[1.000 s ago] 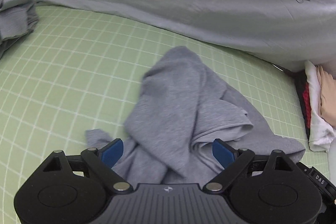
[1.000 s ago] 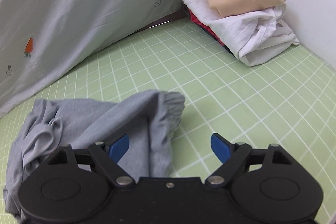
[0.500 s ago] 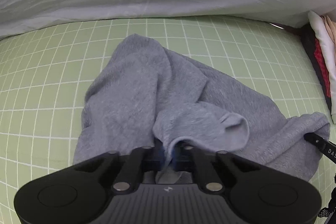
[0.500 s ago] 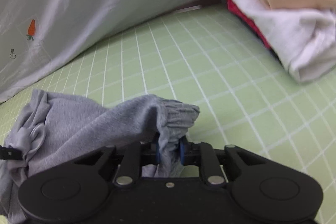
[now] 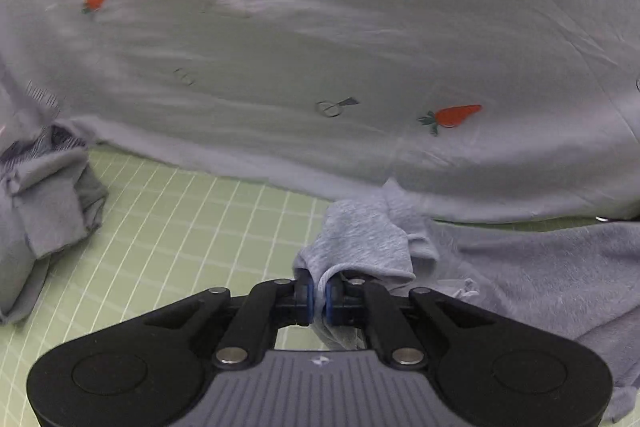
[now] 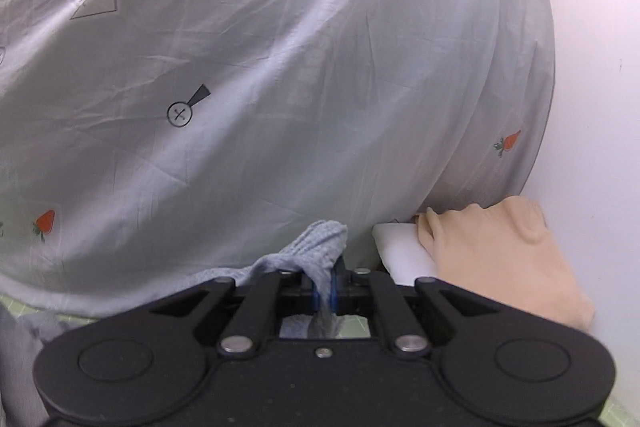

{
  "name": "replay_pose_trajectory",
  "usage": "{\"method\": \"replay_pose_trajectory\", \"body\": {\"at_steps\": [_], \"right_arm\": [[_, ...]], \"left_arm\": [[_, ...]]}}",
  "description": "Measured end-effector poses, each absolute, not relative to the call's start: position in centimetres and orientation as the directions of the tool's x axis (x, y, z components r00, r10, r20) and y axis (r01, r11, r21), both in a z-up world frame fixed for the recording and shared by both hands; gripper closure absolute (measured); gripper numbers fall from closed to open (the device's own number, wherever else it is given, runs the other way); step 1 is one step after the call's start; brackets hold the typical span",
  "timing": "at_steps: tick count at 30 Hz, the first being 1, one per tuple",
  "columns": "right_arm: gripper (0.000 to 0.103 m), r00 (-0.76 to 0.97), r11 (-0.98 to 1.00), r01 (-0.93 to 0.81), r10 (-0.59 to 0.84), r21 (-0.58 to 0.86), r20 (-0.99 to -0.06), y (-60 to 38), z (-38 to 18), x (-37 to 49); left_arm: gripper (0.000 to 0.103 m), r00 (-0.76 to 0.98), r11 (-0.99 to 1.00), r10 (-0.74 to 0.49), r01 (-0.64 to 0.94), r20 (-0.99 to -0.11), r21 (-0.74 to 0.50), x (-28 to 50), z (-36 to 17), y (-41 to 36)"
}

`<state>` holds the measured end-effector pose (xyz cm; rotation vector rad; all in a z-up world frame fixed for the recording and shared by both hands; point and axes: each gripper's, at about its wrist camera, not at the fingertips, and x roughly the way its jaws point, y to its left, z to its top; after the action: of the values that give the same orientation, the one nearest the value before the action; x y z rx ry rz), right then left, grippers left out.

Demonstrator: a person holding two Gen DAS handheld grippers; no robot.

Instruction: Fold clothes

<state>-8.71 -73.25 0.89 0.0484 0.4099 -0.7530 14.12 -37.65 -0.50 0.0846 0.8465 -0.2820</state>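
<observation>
Grey garment point(image 5: 540, 267) now lifted off sheet, left tool point(image 5: 318, 297), right tool point(image 6: 325, 293) clamped on it

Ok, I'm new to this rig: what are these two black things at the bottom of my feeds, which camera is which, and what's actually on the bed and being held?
Those are two hand-held grippers, each with a fisheye camera looking forward along its two fingers. One feed is the left gripper, the other the right gripper. Both are shut on the same grey knit garment, each pinching a bunched edge between blue pads. It lies partly on the green checked sheet. Behind is a pale grey duvet with carrot prints. A second grey garment lies crumpled at the left feed's edge. At right sits a folded stack, a beige garment on a white one.
</observation>
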Motion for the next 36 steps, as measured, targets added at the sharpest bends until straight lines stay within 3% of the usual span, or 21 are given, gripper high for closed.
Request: {"method": "replay_pose_trajectory", "body": {"at_steps": [4, 7, 11, 16, 18, 20, 22, 23, 24, 25, 26, 27, 29, 31, 36], "right_arm": [[0.097, 0.586, 0.736, 0.669, -0.608, -0.104, -0.536, -72.4, -3.2, -10.7], [0.097, 0.534, 0.718, 0.690, -0.591, -0.093, -0.605, -72.0, -5.3, -12.7], [0.097, 0.510, 0.677, 0.732, -0.621, -0.079, -0.594, -72.1, -4.8, -14.6], [0.097, 0.490, 0.596, 0.799, -0.717, -0.073, -0.495, -72.6, -0.8, -17.3], [0.097, 0.478, 0.584, 0.809, -0.720, -0.067, -0.503, -73.0, -0.6, -18.0], [0.097, 0.446, 0.591, 0.803, -0.681, -0.077, -0.581, -73.6, -2.1, -18.3], [0.095, 0.411, 0.581, 0.812, -0.633, -0.052, -0.656, -73.7, -4.0, -18.7], [0.089, 0.402, 0.568, 0.823, -0.615, -0.028, -0.678, -73.5, -4.7, -19.0], [0.066, 0.393, 0.553, 0.833, -0.597, -0.003, -0.699, -73.3, -5.5, -19.3], [0.050, 0.383, 0.528, 0.849, -0.591, 0.019, -0.710, -72.9, -5.9, -19.6], [0.027, 0.372, 0.499, 0.866, -0.588, 0.040, -0.718, -72.4, -6.3, -19.9], [0.019, 0.384, 0.489, 0.869, -0.580, 0.070, -0.719, -71.9, -6.4, -20.1], [0.017, 0.420, 0.489, 0.863, -0.550, 0.129, -0.722, -71.0, -6.5, -20.1], [0.014, 0.446, 0.493, 0.853, -0.513, 0.173, -0.734, -70.4, -6.5, -19.8], [0.010, 0.507, 0.480, 0.821, -0.366, 0.308, -0.780, -69.9, -8.4, -18.5]], "left_arm": [[0.097, 0.589, 0.969, -0.195, 0.240, -0.784, -0.060, 12.6, -2.2, -35.2], [0.097, 0.571, 0.973, -0.189, 0.216, -0.799, -0.075, 11.5, -3.2, -33.5], [0.097, 0.585, 0.980, -0.176, 0.183, -0.792, -0.082, 11.2, -3.3, -31.3], [0.097, 0.670, 0.998, -0.055, 0.036, -0.740, -0.042, 12.1, -0.6, -25.7], [0.097, 0.657, 0.998, 0.015, -0.051, -0.754, -0.025, 12.7, -0.7, -23.0], [0.095, 0.609, 0.993, 0.056, -0.118, -0.791, -0.021, 13.0, -1.6, -20.9], [0.083, 0.565, 0.988, 0.071, -0.151, -0.822, -0.019, 12.6, -2.5, -19.6], [0.078, 0.560, 0.988, 0.077, -0.156, -0.825, -0.014, 12.0, -2.7, -19.4], [0.066, 0.563, 0.989, 0.074, -0.148, -0.823, -0.012, 11.3, -2.7, -19.4], [0.053, 0.568, 0.991, 0.068, -0.136, -0.820, -0.012, 10.6, -2.7, -19.4], [0.046, 0.572, 0.991, 0.061, -0.134, -0.818, -0.020, 10.1, -2.6, -19.6], [0.037, 0.575, 0.990, 0.052, -0.136, -0.816, -0.032, 9.6, -2.5, -19.9], [0.032, 0.579, 0.989, 0.015, -0.128, -0.815, -0.073, 9.1, -2.2, -20.8], [0.021, 0.573, 0.991, -0.042, -0.082, -0.819, -0.109, 9.0, -2.4, -22.5], [0.018, 0.514, 0.992, -0.108, 0.005, -0.851, -0.123, 10.7, -3.8, -27.2]]}}
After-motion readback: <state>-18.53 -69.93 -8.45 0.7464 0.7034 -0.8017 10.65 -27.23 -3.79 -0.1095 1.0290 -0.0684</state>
